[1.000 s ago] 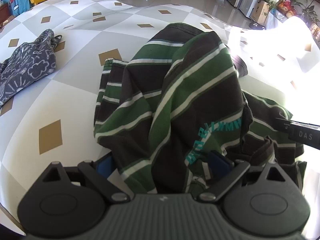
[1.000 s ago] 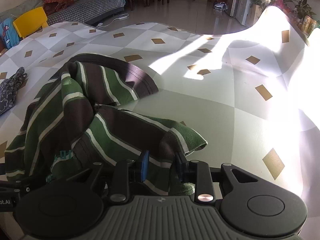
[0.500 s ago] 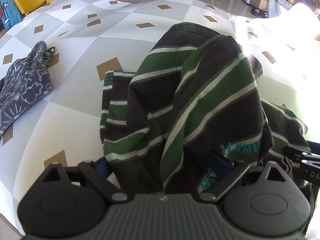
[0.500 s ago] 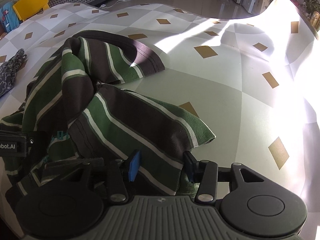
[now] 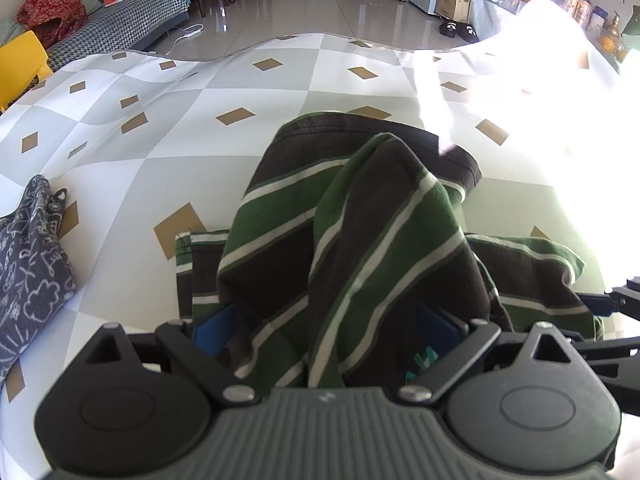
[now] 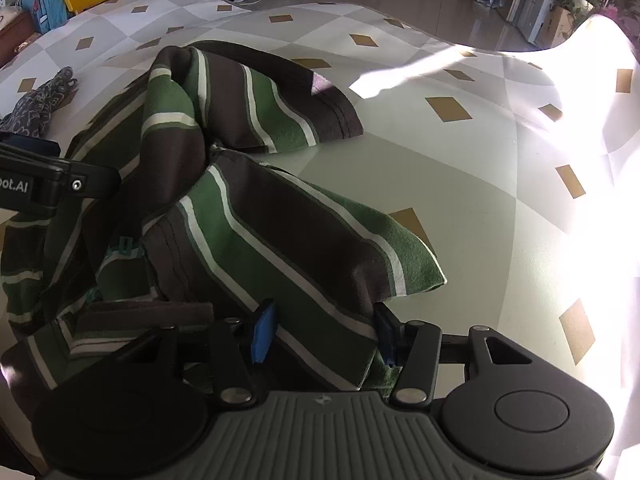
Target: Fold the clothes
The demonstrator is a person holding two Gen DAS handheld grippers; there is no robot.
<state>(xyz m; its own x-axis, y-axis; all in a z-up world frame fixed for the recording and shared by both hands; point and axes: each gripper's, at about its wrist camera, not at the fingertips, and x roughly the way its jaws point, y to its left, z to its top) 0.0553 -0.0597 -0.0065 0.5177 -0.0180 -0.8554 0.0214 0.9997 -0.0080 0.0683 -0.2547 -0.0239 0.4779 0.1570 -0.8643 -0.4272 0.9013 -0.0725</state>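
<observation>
Green-striped shirt [image 6: 248, 216] bunched between both parted tongs, right [image 6: 324, 330] just widened.

Hard sunlight is pouring in from the right in both views, blowing the cloth [image 5: 568, 152] out to pure white there and hiding its pattern. The shirt [image 5: 360, 240] is lying mostly in shade, its folds casting dark shadows (a bright streak is crossing the cloth beyond it in the right view). Fisheye distortion is bending the table edge and room. The floor [image 5: 320, 8] is shining with reflections. Focus is holding sharp throughout.
</observation>
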